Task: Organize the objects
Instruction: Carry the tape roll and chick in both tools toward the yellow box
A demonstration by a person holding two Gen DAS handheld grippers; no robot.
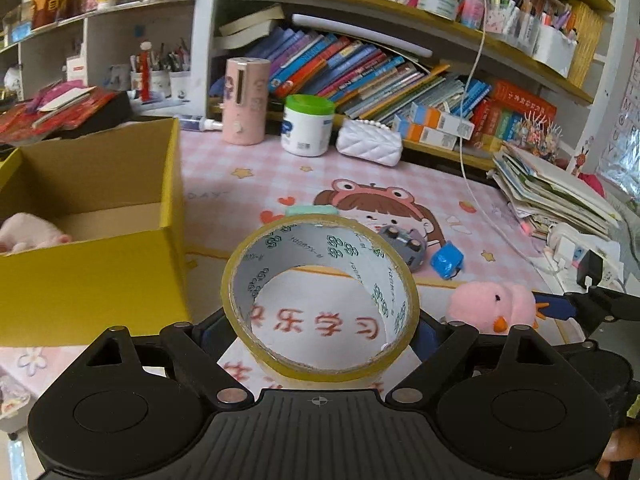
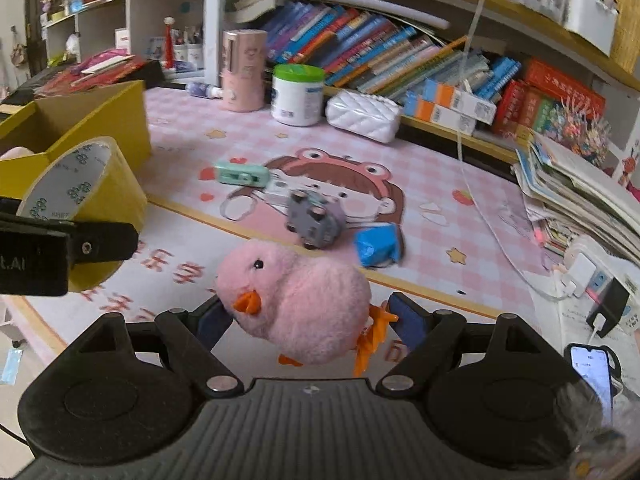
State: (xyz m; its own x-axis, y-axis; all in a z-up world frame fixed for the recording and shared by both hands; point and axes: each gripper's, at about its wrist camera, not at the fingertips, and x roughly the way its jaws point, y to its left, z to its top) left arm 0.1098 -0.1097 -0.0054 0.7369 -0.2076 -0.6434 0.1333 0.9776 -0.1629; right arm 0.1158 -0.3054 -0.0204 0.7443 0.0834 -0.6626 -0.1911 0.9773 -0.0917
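The left gripper (image 1: 320, 332) clamps a tape roll (image 1: 320, 300) and the right gripper (image 2: 308, 320) a plush duck (image 2: 296, 300); either could snag the yellow box (image 1: 96, 288) wall beside the desk's left edge.

Child's study desk: crammed bookshelves (image 1: 360, 68), cartoon mat (image 2: 360, 184).

We note that the left gripper (image 1: 320, 332) is matt black plastic: a ribbed central plate bearing a small crosshair mark, directly behind the jaws, and a rounded housing with a shallow disc recess on either side. Angled link arms run forward to the jaws, pinned with silver round-head screws. The fingers (image 1: 430, 334) carry dark blue pads. The right gripper (image 2: 306, 316) matches it in colour, ribbing, screws and blue-padded fingers (image 2: 406, 320).
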